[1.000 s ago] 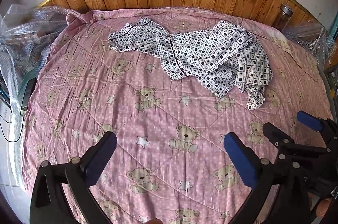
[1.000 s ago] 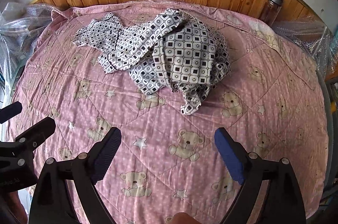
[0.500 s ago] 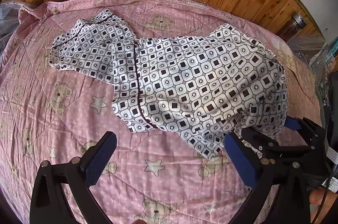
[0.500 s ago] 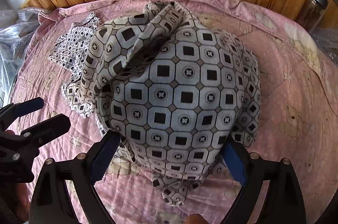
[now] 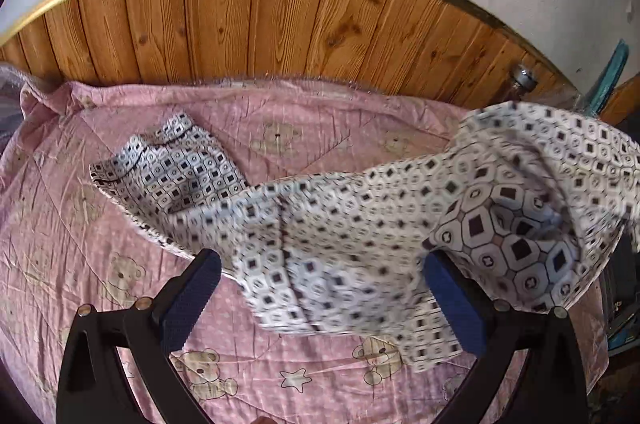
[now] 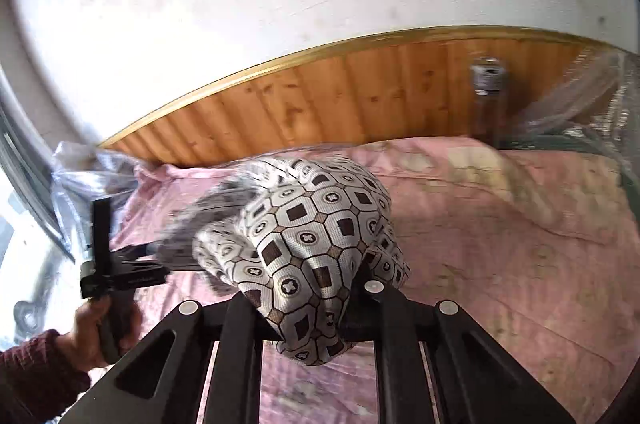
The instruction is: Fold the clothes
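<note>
The patterned shirt (image 5: pixel 344 224) was half lifted off the pink teddy-bear quilt (image 5: pixel 80 216) that covered the bed, its long axis running from a tail still lying far left on the quilt, up and across to a raised bunch at the right. Behind it stood the wooden headboard (image 5: pixel 248 23), with a glass jar (image 6: pixel 486 91) against the boards at the far right. The right gripper (image 6: pixel 316 308) had its jaws closed together on that raised bunch, the cloth pinched between them and spilling over their tops, so this hand carried the high end of the garment. The left gripper (image 5: pixel 320 300) stood wide apart with its blue pads (image 5: pixel 188 300) bare; the shirt's middle panel, with its dark placket line, hung ahead of it and between the fingers but nothing was clamped. In the right wrist view the left tool showed low at the left, held in a hand (image 6: pixel 96 328) in a dark red sleeve (image 6: pixel 36 372). By my reading, the coming move turned on the free tail: it lay to the left and farther off, nearer the left gripper, which would have to reach that way to take the opposite end and spread the shirt flat.
</note>
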`<state>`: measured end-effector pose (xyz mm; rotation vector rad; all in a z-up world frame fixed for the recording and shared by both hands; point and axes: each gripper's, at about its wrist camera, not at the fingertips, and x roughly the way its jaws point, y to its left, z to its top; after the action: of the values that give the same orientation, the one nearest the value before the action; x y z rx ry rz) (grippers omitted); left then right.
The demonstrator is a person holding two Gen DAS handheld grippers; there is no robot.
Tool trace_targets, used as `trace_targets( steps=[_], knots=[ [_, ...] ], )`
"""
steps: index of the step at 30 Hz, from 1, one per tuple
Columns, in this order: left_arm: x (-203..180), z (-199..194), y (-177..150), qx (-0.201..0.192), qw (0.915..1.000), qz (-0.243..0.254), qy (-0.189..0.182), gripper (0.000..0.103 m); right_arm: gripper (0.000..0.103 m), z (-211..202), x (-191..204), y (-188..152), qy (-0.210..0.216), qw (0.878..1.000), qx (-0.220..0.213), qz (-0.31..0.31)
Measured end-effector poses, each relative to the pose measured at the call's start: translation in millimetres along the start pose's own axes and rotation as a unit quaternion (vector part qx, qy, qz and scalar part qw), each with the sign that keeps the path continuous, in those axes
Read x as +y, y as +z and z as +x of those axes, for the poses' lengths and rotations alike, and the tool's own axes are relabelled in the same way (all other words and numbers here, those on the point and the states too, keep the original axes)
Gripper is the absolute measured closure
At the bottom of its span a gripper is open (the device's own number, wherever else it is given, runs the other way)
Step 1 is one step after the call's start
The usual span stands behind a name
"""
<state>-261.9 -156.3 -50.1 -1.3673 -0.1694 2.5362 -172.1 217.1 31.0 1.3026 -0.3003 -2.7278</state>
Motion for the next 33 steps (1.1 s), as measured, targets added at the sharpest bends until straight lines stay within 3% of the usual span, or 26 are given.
trace_targets(
  steps=[2,4,5,7,9,12,15,17,18,19,20,21,25,27,30,32,33],
  knots=[
    [2.7,7.9,-9.4,0.023,0.9997,-0.003,-0.004,0.001,0.08,37.1,-36.1,-29.5,-0.07,0.994,0.08,0.014],
    [6.2,24.6,-21.9,0.056,0.9983,-0.014,-0.009,0.001,0.05,85.3,-59.8,-67.1,-0.131,0.975,0.179,0.009],
    [6.6,31.6,-28.8,0.068,0.9973,-0.022,-0.014,0.001,0.043,90.0,-54.2,-77.2,-0.134,0.972,0.192,-0.007],
    [7.3,44.7,-42.4,0.09,0.995,-0.036,-0.023,0.001,0.025,84.8,-33.9,-88.0,-0.119,0.974,0.187,-0.04],
    [4.9,45.4,-54.1,0.095,0.9945,-0.032,-0.031,0.001,0.016,67.2,-6.3,-82.5,-0.093,0.982,0.149,-0.065],
    [4.9,40.8,-67.5,0.093,0.9941,-0.038,-0.042,0.001,0.01,68.7,37.7,-65.1,-0.022,0.989,0.117,-0.091],
    [12.9,36.2,-74.4,0.081,0.9934,-0.066,-0.048,0.001,0.006,120.7,77.1,-51.7,0.012,0.981,0.135,-0.141],
    [17.3,35.4,-77.6,0.077,0.9916,-0.089,-0.053,0.001,0.006,172.8,94.5,-54.6,-0.004,0.968,0.171,-0.186],
    [17.4,32.6,-79.3,0.075,0.9916,-0.091,-0.053,0.001,0.012,198.9,93.5,-60.5,-0.021,0.96,0.197,-0.198],
    [17.6,29.7,-81.0,0.072,0.9916,-0.093,-0.052,0.001,0.048,222.2,89.6,-64.3,-0.033,0.951,0.231,-0.203],
    [17.7,26.8,-82.8,0.07,0.9916,-0.096,-0.051,0.001,0.07,234.0,89.1,-64.7,-0.037,0.944,0.252,-0.21],
    [17.9,24.0,-84.5,0.067,0.9916,-0.098,-0.051,0.001,0.094,224.3,89.7,-55.9,-0.03,0.948,0.237,-0.211],
    [9.9,13.9,-88.5,0.058,0.9919,-0.093,-0.064,0.001,0.097,122.2,51.4,2.0,-0.033,0.985,0.103,-0.135],
    [-4.7,17.3,-89.8,0.062,0.9909,-0.084,-0.084,0.001,0.097,69.2,0.9,27.1,-0.096,0.992,0.038,-0.068],
    [-37.5,30.9,-88.8,0.074,0.9887,-0.063,-0.114,0.001,0.097,38.0,-94.6,29.5,-0.18,0.982,0.035,0.037],
    [-63.3,47.9,-88.5,0.088,0.9855,-0.052,-0.135,0.001,0.094,38.4,-130.1,5.4,-0.189,0.977,0.069,0.071],
    [-75.0,58.4,-89.1,0.098,0.9839,-0.049,-0.141,0.001,0.086,38.8,-146.3,-7.5,-0.192,0.974,0.086,0.085]
  ],
)
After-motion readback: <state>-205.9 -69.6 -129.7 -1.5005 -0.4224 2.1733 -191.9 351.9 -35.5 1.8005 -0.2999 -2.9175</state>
